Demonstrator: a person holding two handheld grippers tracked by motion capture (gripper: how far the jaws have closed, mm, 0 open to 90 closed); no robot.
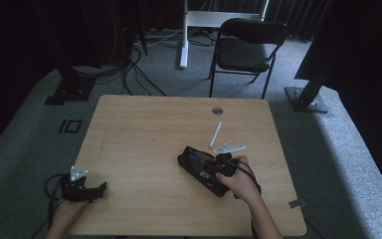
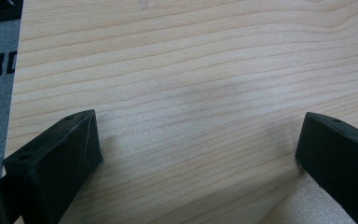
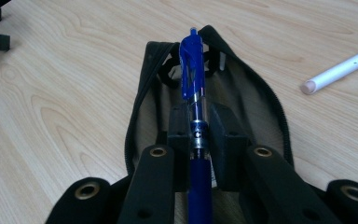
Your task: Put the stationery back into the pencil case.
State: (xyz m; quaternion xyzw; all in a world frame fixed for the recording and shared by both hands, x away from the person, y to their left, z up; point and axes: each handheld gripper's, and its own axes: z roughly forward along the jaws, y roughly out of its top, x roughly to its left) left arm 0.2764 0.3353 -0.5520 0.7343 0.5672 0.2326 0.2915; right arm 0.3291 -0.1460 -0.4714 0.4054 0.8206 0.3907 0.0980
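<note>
A: Right tool (image 3: 199,135)?
B: Clenched on a blue pen (image 3: 193,88), pads pinching the clear barrel below the clip. Pen pointing away along the jaws, clip end poised over the open mouth of a black zip pouch (image 3: 256,88).

A: Any writing on the pen?
B: A small white mark on the dark band between the pads, too small to read.

A: And the pouch?
B: Lying on the pale wooden surface (image 1: 144,144), unzipped, right of centre in the high view (image 1: 201,172), with a white label on its side, unreadable.

A: Nearby?
B: A white pen (image 3: 340,70) just right of the pouch, apart from it, dark lettering near its far end, illegible. In the high view, the same white pen (image 1: 215,134) beyond the pouch, and a flat white strip (image 1: 230,148) beside it.

A: Left tool (image 1: 82,186)?
B: Released, jaws spread wide, nothing between them but bare wood grain. Resting at the near left corner of the surface, well apart from the pouch.

A: Further out?
B: Grey carpet, a black chair (image 1: 246,50) beyond the far edge.
</note>
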